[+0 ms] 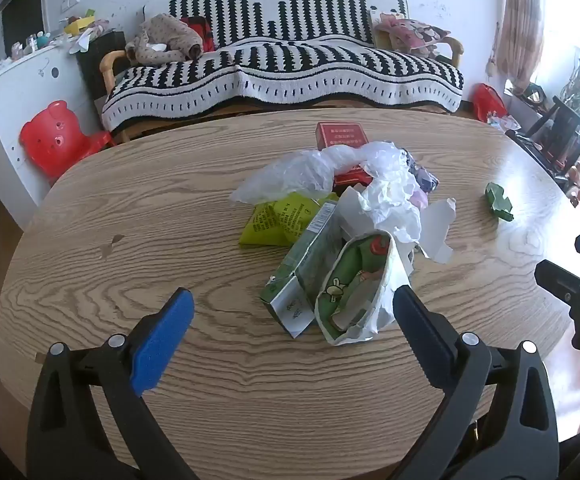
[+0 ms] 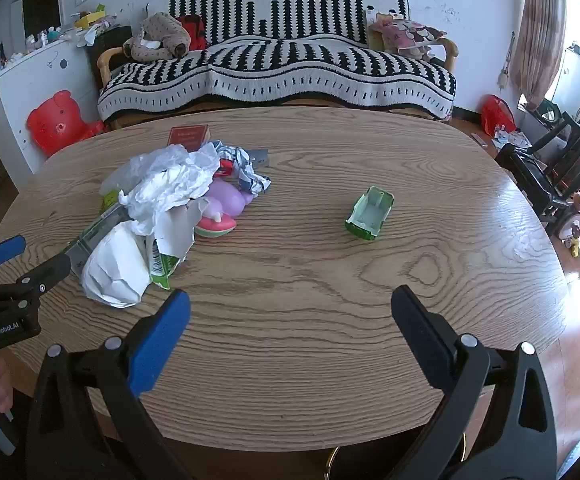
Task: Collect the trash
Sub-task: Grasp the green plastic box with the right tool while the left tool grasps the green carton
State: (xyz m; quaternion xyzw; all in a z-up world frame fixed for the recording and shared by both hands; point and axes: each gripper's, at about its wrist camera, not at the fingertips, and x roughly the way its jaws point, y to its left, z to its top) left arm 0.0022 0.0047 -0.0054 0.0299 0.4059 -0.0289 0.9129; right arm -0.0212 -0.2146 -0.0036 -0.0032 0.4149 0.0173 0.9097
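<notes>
Item 1, left: your left gripper point(image 1: 291, 312), jaws spread wide and holding nothing, hangs tilted down over the table point(image 1: 130, 208). The trash heap point(image 1: 341, 216) begins just ahead; its nearest piece, a crumpled green-printed wrapper point(image 1: 355, 292), lies just beside the right-hand pad, not between the pads.

Item 2, centre: the heap's remainder includes a clear plastic bag point(image 1: 290, 172), a white tissue point(image 1: 389, 196), a yellow packet point(image 1: 274, 220) and a red box point(image 1: 339, 134) at the far edge.

Item 3, right: your right gripper point(image 2: 290, 316), also released and empty, faces bare wood. One small green carton point(image 2: 369, 214) sits well apart from the heap, ahead of it.

Step judged: the approach, nothing gathered yet. Next, centre a piece between the pads, then clench.
</notes>
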